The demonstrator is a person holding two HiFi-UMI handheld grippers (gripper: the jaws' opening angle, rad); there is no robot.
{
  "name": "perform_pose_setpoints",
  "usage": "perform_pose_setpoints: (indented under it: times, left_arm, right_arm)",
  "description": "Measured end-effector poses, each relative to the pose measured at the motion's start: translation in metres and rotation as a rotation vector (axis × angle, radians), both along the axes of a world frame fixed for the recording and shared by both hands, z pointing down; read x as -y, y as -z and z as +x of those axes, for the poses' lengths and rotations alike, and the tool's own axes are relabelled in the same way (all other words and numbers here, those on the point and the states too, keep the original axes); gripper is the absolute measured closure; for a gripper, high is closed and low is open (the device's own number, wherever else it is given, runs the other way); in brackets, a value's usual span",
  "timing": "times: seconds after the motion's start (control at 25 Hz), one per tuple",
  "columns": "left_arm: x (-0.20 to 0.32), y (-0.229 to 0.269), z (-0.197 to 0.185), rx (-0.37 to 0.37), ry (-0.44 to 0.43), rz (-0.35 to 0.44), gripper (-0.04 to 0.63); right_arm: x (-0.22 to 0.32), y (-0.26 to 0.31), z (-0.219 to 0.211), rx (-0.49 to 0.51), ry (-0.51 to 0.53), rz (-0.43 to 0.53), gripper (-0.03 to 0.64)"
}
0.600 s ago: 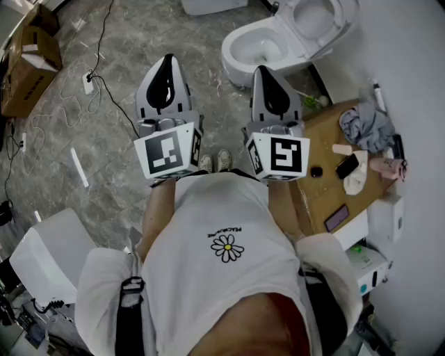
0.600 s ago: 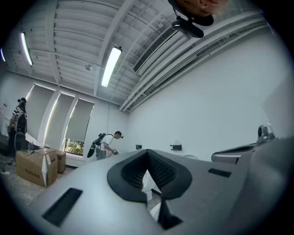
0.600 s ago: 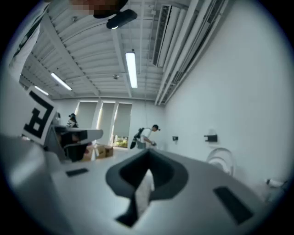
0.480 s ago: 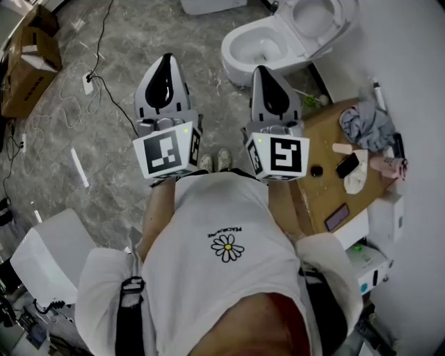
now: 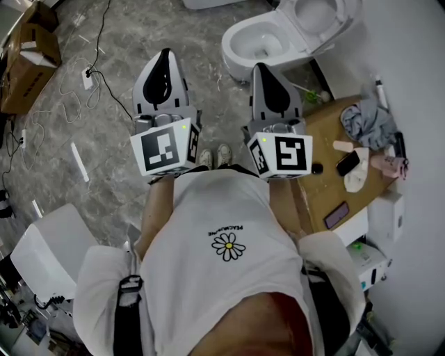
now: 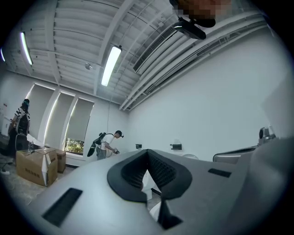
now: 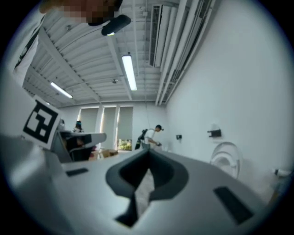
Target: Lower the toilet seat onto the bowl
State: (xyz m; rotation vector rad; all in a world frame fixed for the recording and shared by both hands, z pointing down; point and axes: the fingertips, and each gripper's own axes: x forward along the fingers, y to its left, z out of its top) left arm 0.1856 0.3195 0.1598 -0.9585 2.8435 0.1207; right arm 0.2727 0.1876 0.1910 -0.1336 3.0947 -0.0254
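Observation:
A white toilet stands at the top of the head view, its bowl open and its seat tipped up against the lid. In the right gripper view the raised seat shows as a white ring by the wall on the right. My left gripper is held over the floor, left of the bowl and short of it. My right gripper is just in front of the bowl, clear of it. Both are shut with nothing between the jaws, which also shows in the left gripper and right gripper views.
A wooden table at the right carries a grey cloth, a phone and small items. Cardboard boxes and loose cables lie on the floor at the left. A white unit stands at the lower left. People work in the far background.
Both grippers have shifted very slightly up the picture, toward the toilet. Their jaws stay shut and the seat has not moved.

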Motion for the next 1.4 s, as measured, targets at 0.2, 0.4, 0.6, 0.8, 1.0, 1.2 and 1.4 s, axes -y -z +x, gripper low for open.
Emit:
perform_pose_setpoints:
  times: [0.2, 0.4, 0.6, 0.8, 1.0, 1.2, 1.4]
  left_arm:
    - [0.004, -0.002, -0.002, -0.004, 0.014, -0.007, 0.575]
    - [0.011, -0.006, -0.003, -0.008, 0.025, -0.005, 0.575]
    - [0.012, -0.010, -0.008, -0.009, 0.061, 0.015, 0.575]
    - [0.009, 0.003, -0.009, 0.031, 0.096, 0.055, 0.575]
    - [0.016, 0.021, -0.010, 0.080, 0.094, 0.069, 0.575]
    - [0.024, 0.021, -0.022, 0.084, 0.082, 0.078, 0.575]
    - [0.043, 0.019, -0.042, 0.092, 0.053, 0.079, 0.575]
  right_arm:
    - [0.006, -0.002, -0.001, -0.002, 0.007, 0.003, 0.588]
    - [0.015, -0.011, -0.003, -0.025, 0.012, 0.017, 0.588]
    - [0.016, -0.003, -0.008, 0.020, 0.101, -0.015, 0.587]
    - [0.021, 0.021, -0.012, 0.087, 0.124, 0.045, 0.587]
    - [0.031, 0.024, -0.015, 0.100, 0.112, 0.045, 0.587]
    - [0.038, 0.020, -0.023, 0.088, 0.105, 0.058, 0.586]
    - [0.056, 0.013, -0.035, 0.083, 0.069, 0.066, 0.586]
